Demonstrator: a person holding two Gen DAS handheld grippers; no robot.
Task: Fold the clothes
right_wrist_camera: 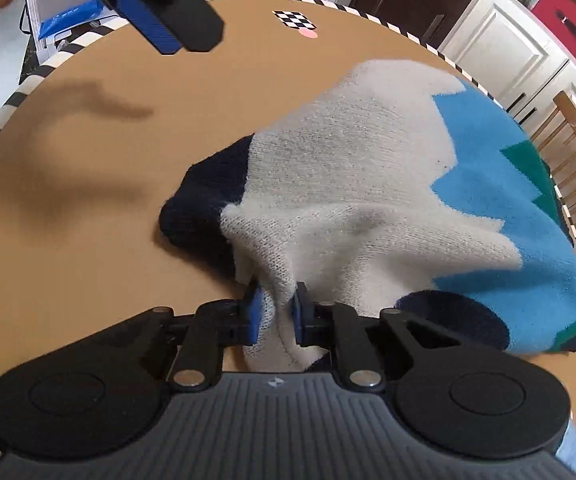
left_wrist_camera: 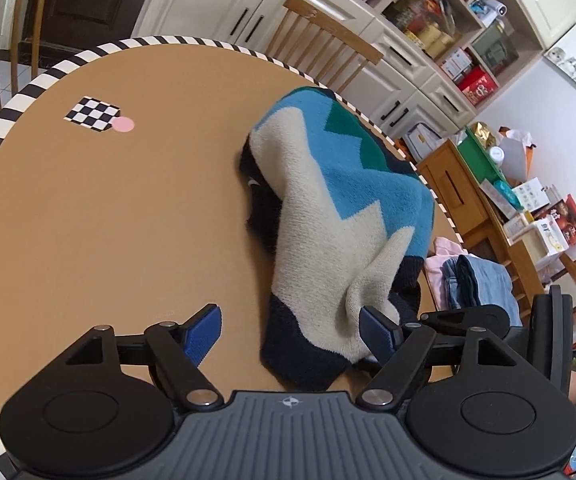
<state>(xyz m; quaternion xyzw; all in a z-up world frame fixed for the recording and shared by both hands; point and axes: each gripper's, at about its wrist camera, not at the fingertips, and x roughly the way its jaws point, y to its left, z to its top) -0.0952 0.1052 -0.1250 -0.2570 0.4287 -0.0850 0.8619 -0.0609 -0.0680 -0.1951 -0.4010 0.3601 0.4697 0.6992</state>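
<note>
A knit sweater (left_wrist_camera: 328, 208) in cream, blue, green and navy lies bunched on the right half of the round tan table (left_wrist_camera: 107, 220). In the right wrist view my right gripper (right_wrist_camera: 277, 312) is shut on a pinched fold of the sweater's (right_wrist_camera: 368, 160) cream fabric near the table's front edge (right_wrist_camera: 67, 280). My left gripper (left_wrist_camera: 290, 334) stands open just above the table, with the navy hem and a cream fold lying between its blue pads. The right-hand pad touches the fabric and the left-hand pad is apart from it. One left finger (right_wrist_camera: 159, 24) shows at top left.
A checkered marker with a pink dot (left_wrist_camera: 95, 114) lies on the far left of the table. Wooden chairs (left_wrist_camera: 328, 52) stand behind the striped rim. Stacked jeans and a pink garment (left_wrist_camera: 476, 280) sit beyond the right edge, near cabinets and cluttered shelves.
</note>
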